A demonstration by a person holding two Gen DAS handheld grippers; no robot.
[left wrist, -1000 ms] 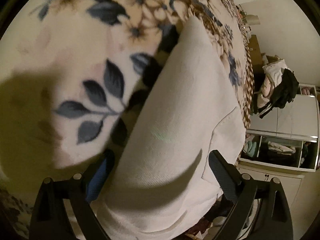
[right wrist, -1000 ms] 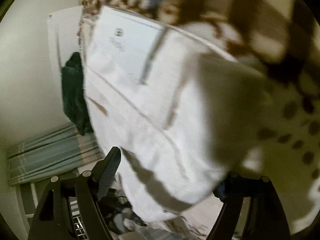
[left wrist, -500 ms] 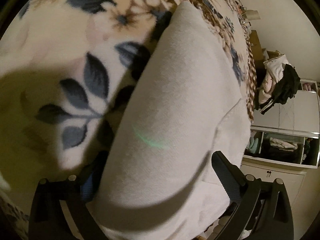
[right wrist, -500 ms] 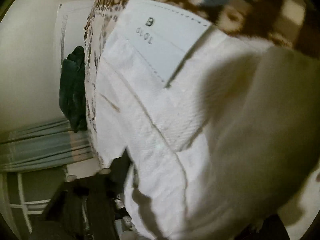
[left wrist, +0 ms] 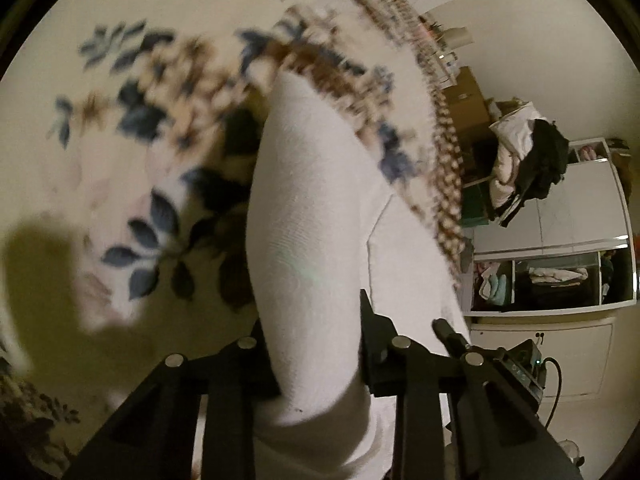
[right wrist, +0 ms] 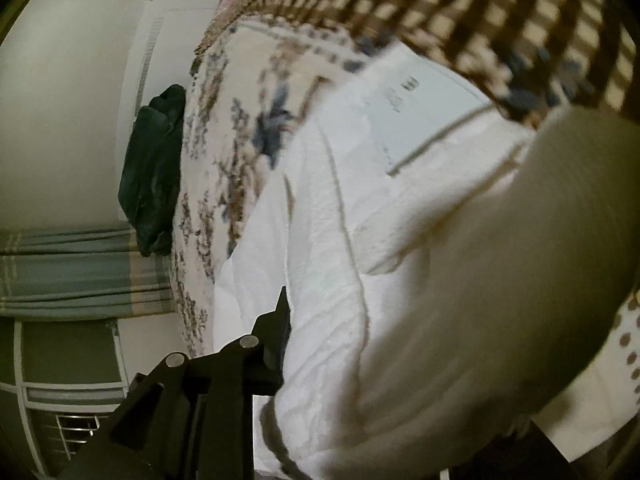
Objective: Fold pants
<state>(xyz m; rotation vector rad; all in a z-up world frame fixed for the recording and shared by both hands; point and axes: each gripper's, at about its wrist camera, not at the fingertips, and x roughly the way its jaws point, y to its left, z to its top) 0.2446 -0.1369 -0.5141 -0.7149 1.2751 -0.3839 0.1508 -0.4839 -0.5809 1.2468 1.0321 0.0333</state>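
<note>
White pants [left wrist: 308,240] lie on a floral blanket [left wrist: 120,80] on a bed. In the left wrist view my left gripper [left wrist: 312,344] is shut on a thick fold of the pants, which bulges up between the black fingers. In the right wrist view the pants [right wrist: 360,240] fill the middle, with a white label near the waistband. My right gripper [right wrist: 344,344] is shut on the pants; only its left finger [right wrist: 276,336] shows, the other is hidden under the cloth.
A brown checked blanket border [right wrist: 480,8] runs past the pants. A dark garment [right wrist: 156,168] lies at the bed's far edge by a striped curtain [right wrist: 80,272]. A wardrobe with clothes [left wrist: 560,272] and a clothes pile [left wrist: 528,160] stand beside the bed.
Both grippers have closed on the pants. The left jaws went from wide open around the fold to clamped on it, and the cloth has lifted off the blanket.
</note>
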